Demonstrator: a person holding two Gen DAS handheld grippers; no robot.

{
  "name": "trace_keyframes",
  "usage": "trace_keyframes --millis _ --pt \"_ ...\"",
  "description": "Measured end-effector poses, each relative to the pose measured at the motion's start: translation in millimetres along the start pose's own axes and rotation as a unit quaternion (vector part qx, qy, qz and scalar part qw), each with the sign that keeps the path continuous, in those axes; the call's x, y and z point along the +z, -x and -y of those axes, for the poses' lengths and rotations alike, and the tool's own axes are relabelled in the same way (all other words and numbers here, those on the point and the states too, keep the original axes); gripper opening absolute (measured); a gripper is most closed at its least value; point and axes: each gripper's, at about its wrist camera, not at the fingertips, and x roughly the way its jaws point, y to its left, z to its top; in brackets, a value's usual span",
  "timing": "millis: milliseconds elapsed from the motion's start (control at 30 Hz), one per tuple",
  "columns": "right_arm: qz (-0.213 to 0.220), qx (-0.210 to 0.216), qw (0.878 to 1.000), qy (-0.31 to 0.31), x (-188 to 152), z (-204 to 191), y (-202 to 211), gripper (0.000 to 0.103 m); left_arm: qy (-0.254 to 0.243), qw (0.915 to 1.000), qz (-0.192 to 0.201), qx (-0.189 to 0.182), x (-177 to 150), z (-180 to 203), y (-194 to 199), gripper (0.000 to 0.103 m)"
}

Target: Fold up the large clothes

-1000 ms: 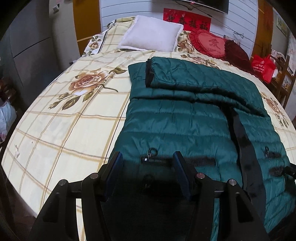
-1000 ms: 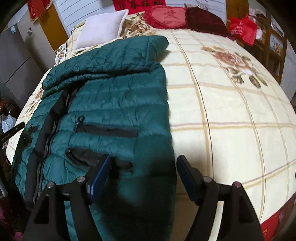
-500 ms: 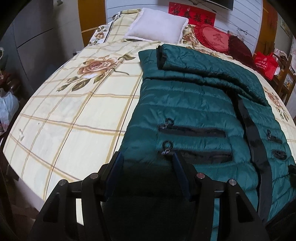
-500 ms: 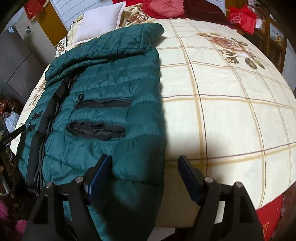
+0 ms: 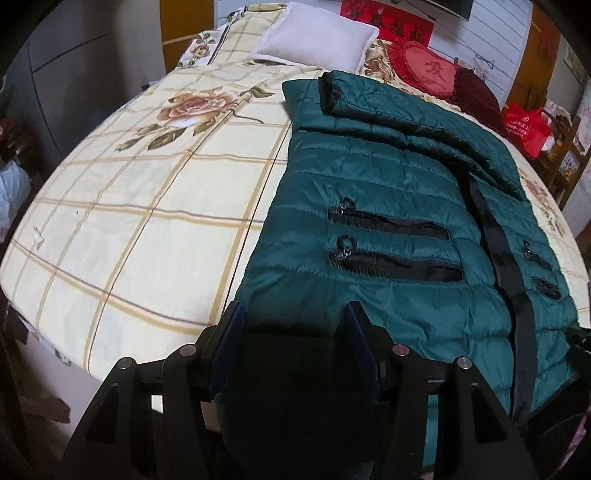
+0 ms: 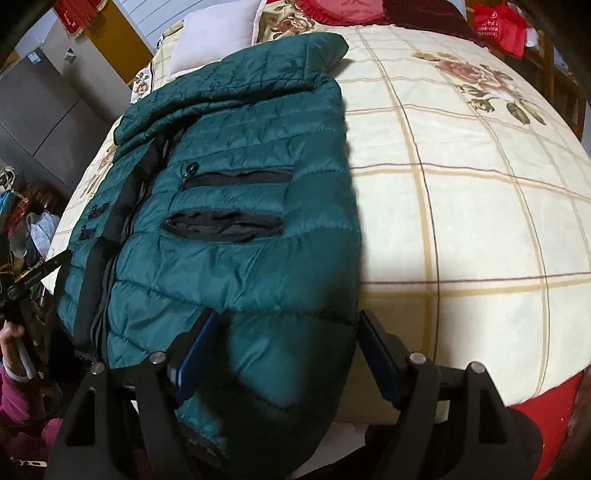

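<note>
A dark green quilted puffer jacket (image 5: pixel 388 177) lies on the bed, front up, with black zip pockets and a black front placket; it also shows in the right wrist view (image 6: pixel 236 155). Its sleeves are folded across the top. Its hem hangs over the near bed edge. My left gripper (image 5: pixel 293 332) is open, its jaws standing either side of the hem's left part. My right gripper (image 6: pixel 286 336) is open, its jaws astride the hem's right corner. I cannot tell whether the fingers touch the fabric.
The bed has a cream checked cover with roses (image 5: pixel 147 192). A white pillow (image 5: pixel 314 35), a red heart cushion (image 5: pixel 424 70) and a dark red cushion sit at the head. A red bag (image 5: pixel 526 125) stands at the far right. Grey cabinets (image 6: pixel 40 107) stand left.
Both grippers have drawn back toward the near bed edge. More of the jacket's lower part and pockets shows now, and the hem hangs over the edge. The jaws stay open.
</note>
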Motion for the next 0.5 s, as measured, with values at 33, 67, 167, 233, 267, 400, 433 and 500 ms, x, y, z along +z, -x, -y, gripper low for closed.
trace_keyframes --millis 33,67,167,233,267,400,433,500 --pt "-0.001 0.001 1.0 0.0 -1 0 0 0.079 0.005 1.0 -0.001 -0.001 -1 -3 1 0.068" --pt "-0.001 0.002 1.0 0.001 -2 0 1 0.079 0.008 1.0 -0.002 0.001 -2 -6 2 0.068" --pt "-0.004 0.004 1.0 0.001 -4 0 0 0.079 0.016 0.9998 -0.007 0.005 -6 -12 2 0.068" --pt "-0.006 0.004 1.0 0.001 -5 -1 -1 0.079 0.02 0.9997 -0.011 0.003 -9 -15 2 0.068" --pt "-0.007 0.005 1.0 0.001 -6 -1 -1 0.08 0.021 0.9997 -0.013 0.001 -10 -16 3 0.068" --pt "-0.015 0.008 1.0 0.008 -8 -4 -3 0.08 0.027 0.9994 -0.021 -0.01 -15 -20 3 0.068" --pt "-0.017 0.008 1.0 0.01 -9 -4 -4 0.08 0.028 0.9992 -0.024 -0.013 -16 -21 3 0.068" --pt "-0.02 0.012 1.0 0.012 -10 -6 -5 0.08 0.032 0.9989 -0.028 -0.019 -18 -23 3 0.068"
